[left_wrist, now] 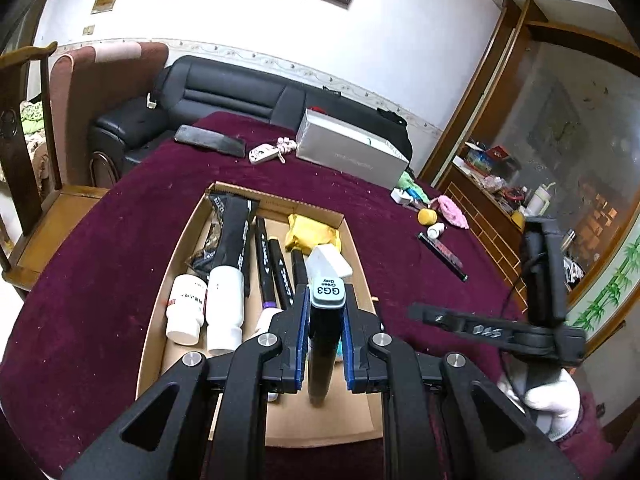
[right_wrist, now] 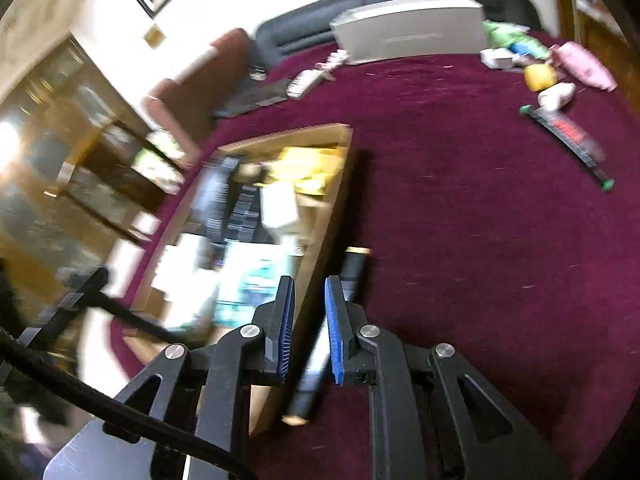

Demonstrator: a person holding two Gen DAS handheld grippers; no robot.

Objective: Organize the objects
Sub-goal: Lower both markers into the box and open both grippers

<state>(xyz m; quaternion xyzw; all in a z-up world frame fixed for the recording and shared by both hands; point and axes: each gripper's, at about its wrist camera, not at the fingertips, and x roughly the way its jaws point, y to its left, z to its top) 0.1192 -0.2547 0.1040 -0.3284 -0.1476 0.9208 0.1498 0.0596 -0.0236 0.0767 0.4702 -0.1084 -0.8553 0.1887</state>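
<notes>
Over the cardboard box, your left gripper pinches a grey marker.
Its length runs parallel to the markers inside; your right gripper clamps a dark tube just outside.

My left claw has black arms and blue pads, and the marker in it is black with a grey cap. The table wears deep maroon cloth under a tan cardboard box. A yellow packet lies inside.
</notes>
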